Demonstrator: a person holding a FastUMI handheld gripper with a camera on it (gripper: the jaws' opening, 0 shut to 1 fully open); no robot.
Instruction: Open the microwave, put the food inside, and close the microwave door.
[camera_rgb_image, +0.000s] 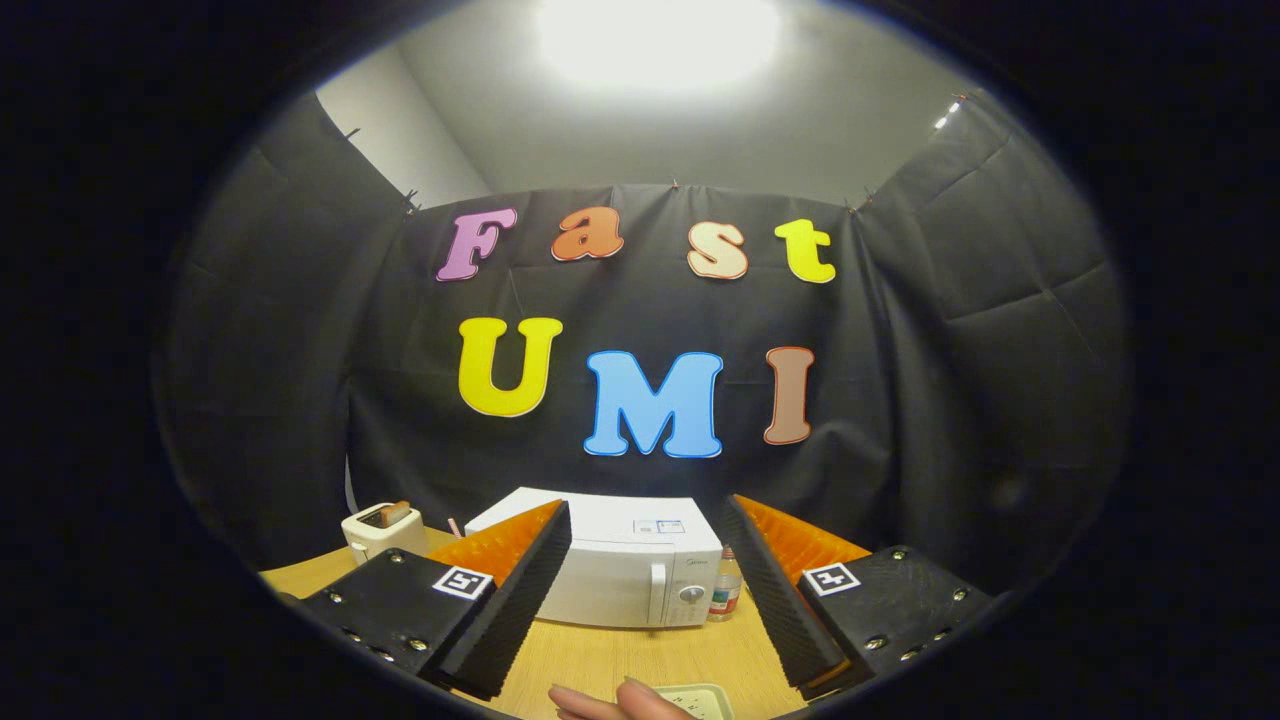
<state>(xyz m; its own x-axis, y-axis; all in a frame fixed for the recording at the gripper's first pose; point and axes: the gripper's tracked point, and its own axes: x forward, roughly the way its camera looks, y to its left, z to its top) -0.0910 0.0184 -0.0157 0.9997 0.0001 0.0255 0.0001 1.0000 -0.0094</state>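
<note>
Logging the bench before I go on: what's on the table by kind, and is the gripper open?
Microwave, door shut: 1
Toaster: 1
Bottle: 1
Dish, by a hand: 1
Total: 4
Gripper: fingers open, holding nothing, microwave beyond them.

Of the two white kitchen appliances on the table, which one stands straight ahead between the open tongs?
The microwave, a wide white box with its door shut, is framed between the open tongs. The smaller toaster stands off to the left, beyond the left finger.
</note>
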